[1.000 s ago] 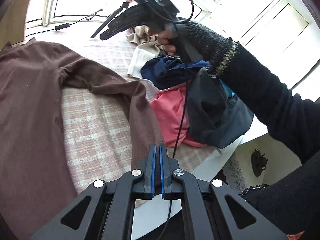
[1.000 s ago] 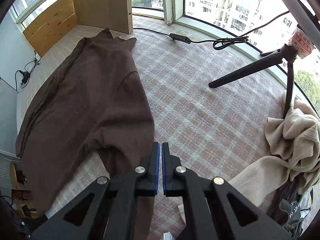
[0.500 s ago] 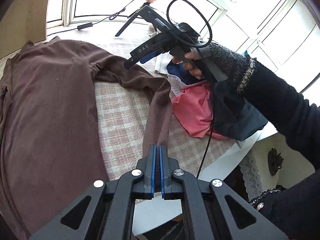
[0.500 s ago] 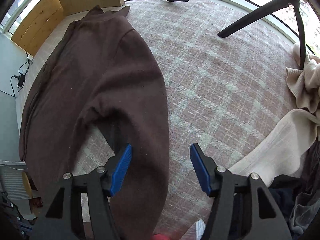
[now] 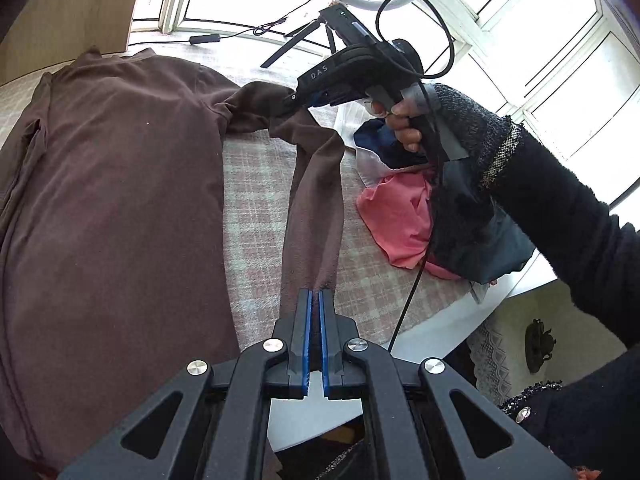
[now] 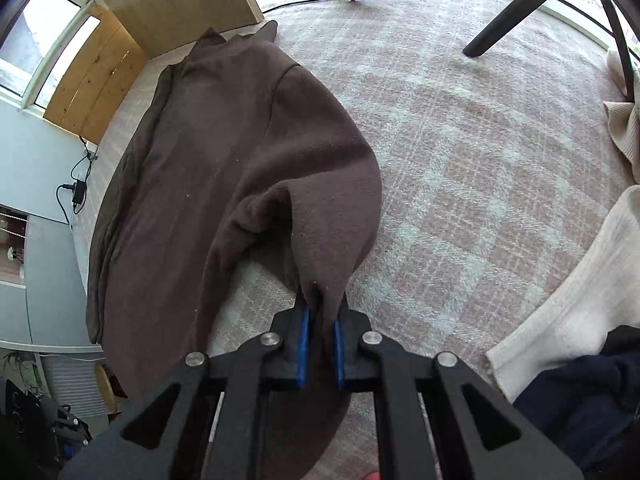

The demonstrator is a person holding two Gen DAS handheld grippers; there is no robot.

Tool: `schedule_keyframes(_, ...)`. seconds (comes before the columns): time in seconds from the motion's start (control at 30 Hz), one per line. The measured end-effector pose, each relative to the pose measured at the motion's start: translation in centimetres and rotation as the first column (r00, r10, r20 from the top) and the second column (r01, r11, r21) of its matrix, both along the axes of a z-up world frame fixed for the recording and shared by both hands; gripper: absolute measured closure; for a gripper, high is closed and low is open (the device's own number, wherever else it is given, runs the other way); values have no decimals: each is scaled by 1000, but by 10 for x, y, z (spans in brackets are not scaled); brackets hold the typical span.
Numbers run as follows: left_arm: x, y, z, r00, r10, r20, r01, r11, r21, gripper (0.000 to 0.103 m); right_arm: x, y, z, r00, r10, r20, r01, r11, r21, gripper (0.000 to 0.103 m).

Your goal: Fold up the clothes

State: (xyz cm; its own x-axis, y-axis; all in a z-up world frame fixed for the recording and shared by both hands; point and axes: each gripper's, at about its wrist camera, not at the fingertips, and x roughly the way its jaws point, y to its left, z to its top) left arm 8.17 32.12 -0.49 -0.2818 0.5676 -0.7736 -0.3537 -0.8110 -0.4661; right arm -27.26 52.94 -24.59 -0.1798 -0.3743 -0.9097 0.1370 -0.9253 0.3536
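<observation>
With both the left gripper (image 5: 314, 334) and right gripper (image 6: 320, 350) jaws pinching the brown sweater's (image 5: 112, 184) sleeve (image 5: 316, 200), seemingly thinly, it could slip out mid-fold.

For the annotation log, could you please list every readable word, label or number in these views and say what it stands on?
"DAS": white letters on the black body of the right gripper, seen from the left wrist camera.
Nothing else is legible: the brown sweater, plaid cloth and pile of clothes show no print.

"DAS" on the right gripper (image 5: 294, 102)
</observation>
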Motion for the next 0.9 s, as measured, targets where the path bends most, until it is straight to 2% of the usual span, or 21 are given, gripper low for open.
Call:
schedule_keyframes(0.03, 4, -9, -4, 1000, 29, 13, -29, 999, 16, 100, -5, -6, 11, 1000, -2, -14, 3, 1000, 18, 93)
schedule_keyframes(0.1, 12, -28, -11, 996, 85, 42, -87, 995, 48, 100, -19, -40, 39, 993, 65, -97, -60, 997, 49, 90)
schedule_keyframes(0.13, 17, -38, -15, 992, 113, 58, -116, 991, 59, 100, -26, -61, 50, 985, 114, -130, -115, 993, 0, 80)
schedule_keyframes(0.17, 22, -49, -22, 987, 138, 80, -142, 989, 43, 100, -32, -81, 60, 977, 165, -138, -175, 983, -63, 56)
schedule_keyframes(0.2, 28, -59, -30, 982, 164, 97, -165, 986, 2, 99, -35, -99, 71, 967, 206, -152, -221, 971, -90, 46)
schedule_keyframes(0.23, 31, -69, -39, 973, 194, 123, -190, 981, -42, 99, -32, -110, 82, 954, 230, -191, -247, 966, -72, 41)
schedule_keyframes(0.3, 37, -88, -57, 951, 257, 172, -236, 963, -131, 99, -27, -119, 90, 937, 240, -254, -248, 969, 1, 41)
schedule_keyframes(0.33, 40, -97, -65, 940, 283, 188, -253, 953, -170, 98, -31, -117, 86, 940, 228, -256, -226, 973, 38, 41)
schedule_keyframes(0.37, 39, -95, -63, 944, 278, 175, -249, 953, -174, 98, -35, -114, 78, 946, 215, -242, -204, 976, 72, 41)
schedule_keyframes(0.43, 39, -91, -58, 952, 269, 149, -240, 953, -184, 83, -43, -103, 60, 960, 193, -204, -174, 979, 111, 41)
schedule_keyframes(0.53, 39, -86, -51, 961, 253, 111, -228, 953, -198, 78, -49, -95, 35, 970, 184, -159, -157, 974, 166, 41)
schedule_keyframes(0.63, 36, -69, -48, 976, 201, 79, -181, 962, -205, 72, -35, -108, 24, 953, 261, -152, -238, 959, 154, 41)
schedule_keyframes(0.67, 34, -62, -50, 982, 175, 70, -156, 963, -222, 72, -28, -116, 21, 938, 307, -163, -278, 944, 176, 41)
schedule_keyframes(0.73, 29, -46, -57, 990, 133, 52, -114, 954, -276, 71, -15, -135, 12, 902, 396, -174, -338, 897, 286, 41)
schedule_keyframes(0.8, 23, -38, -67, 994, 107, 38, -89, 939, -331, 71, -15, -145, -2, 892, 424, -158, -346, 863, 369, 41)
schedule_keyframes(0.83, 20, -38, -72, 994, 102, 41, -81, 934, -349, 79, -17, -148, -9, 892, 426, -148, -344, 855, 389, 41)
schedule_keyframes(0.87, 18, -42, -73, 993, 102, 55, -78, 940, -333, 88, -19, -147, -13, 898, 417, -140, -341, 861, 378, 53)
schedule_keyframes(0.9, 16, -47, -75, 992, 101, 69, -75, 945, -317, 95, -22, -144, -16, 907, 400, -129, -332, 871, 362, 70)
